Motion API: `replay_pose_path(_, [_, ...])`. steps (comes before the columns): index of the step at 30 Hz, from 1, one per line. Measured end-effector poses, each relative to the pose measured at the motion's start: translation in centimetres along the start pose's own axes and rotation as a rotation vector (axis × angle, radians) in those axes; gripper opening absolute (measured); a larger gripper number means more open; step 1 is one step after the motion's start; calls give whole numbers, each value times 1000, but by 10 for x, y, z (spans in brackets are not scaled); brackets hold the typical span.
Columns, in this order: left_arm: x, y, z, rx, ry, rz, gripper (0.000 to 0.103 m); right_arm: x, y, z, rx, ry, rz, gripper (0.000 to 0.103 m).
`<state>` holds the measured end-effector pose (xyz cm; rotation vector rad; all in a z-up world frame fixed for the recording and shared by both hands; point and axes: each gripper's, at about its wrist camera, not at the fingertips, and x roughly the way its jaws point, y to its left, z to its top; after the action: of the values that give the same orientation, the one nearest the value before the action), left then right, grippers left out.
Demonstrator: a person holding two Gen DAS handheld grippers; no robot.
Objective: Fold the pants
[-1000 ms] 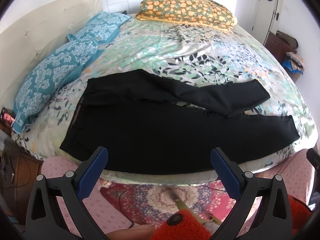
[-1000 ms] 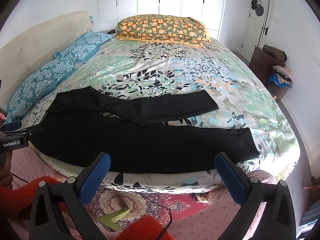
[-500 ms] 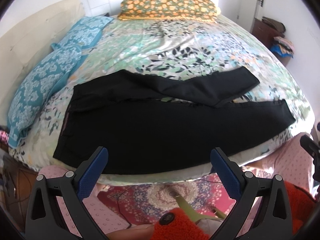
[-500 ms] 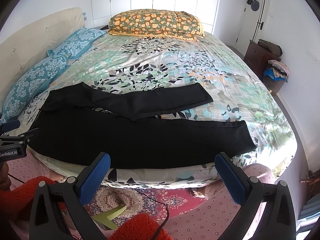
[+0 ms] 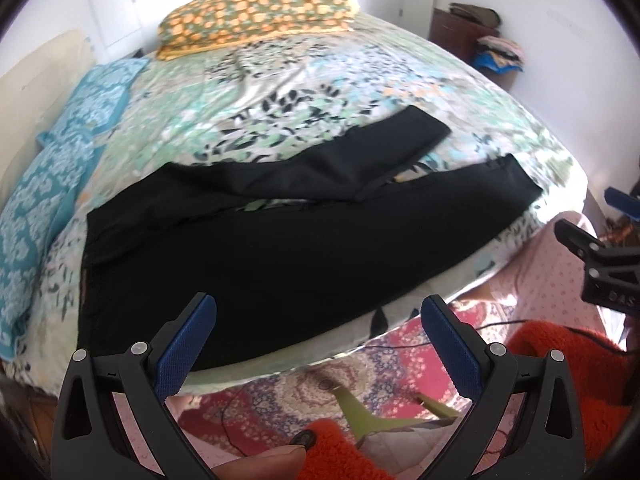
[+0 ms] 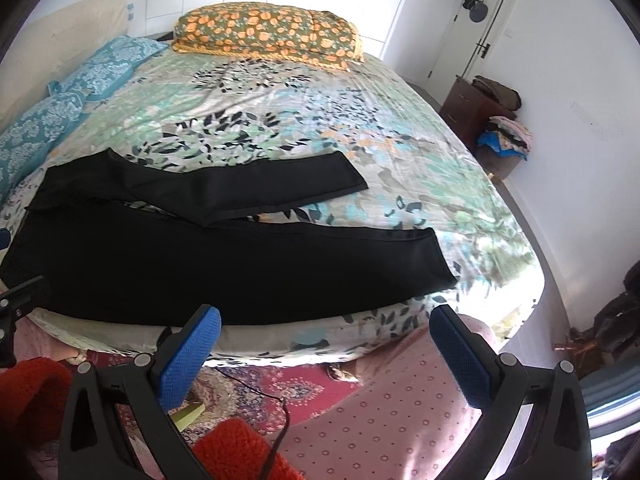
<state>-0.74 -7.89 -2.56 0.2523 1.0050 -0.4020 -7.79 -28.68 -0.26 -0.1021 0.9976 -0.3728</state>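
Black pants (image 5: 280,248) lie flat along the near edge of the bed, waist at the left, two legs spread apart toward the right; they also show in the right wrist view (image 6: 224,260). My left gripper (image 5: 318,328) is open and empty, low in front of the bed edge near the waist end. My right gripper (image 6: 326,334) is open and empty, in front of the bed edge below the near leg's cuff. Neither touches the pants.
The bed has a floral sheet (image 6: 320,120), blue pillows (image 5: 36,200) at the left and an orange patterned pillow (image 6: 268,34) at the far end. A patterned rug (image 6: 304,384) with a cable lies below. A dresser with clothes (image 6: 496,120) stands at the right wall.
Both grippers have moved closer to the bed edge. The left view has tilted and swung left toward the waist. The pants have not moved.
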Motion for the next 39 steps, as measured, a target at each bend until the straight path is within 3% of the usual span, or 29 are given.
replay_pose_path(6, [0,-6,-1,40,-1,-18,103,3,1,1,-10,15,-46,103])
replay_pose_path(20, [3,19,-14,-32,43,6,102,6,28,7,-108,18,-79,103])
replay_pose_path(23, [1,33,-20,-69,64,27,102,6,40,7,-150,11,-33,103])
replay_pose_path(26, [-4,55,-30,-142,89,63,102,6,60,8,-204,12,81,103])
replay_pose_path(32, [-8,93,-57,-289,137,137,103,-3,104,7,-329,-30,213,103])
replay_pose_path(39, [-12,100,-62,-314,138,178,103,-12,128,7,-362,-35,385,103])
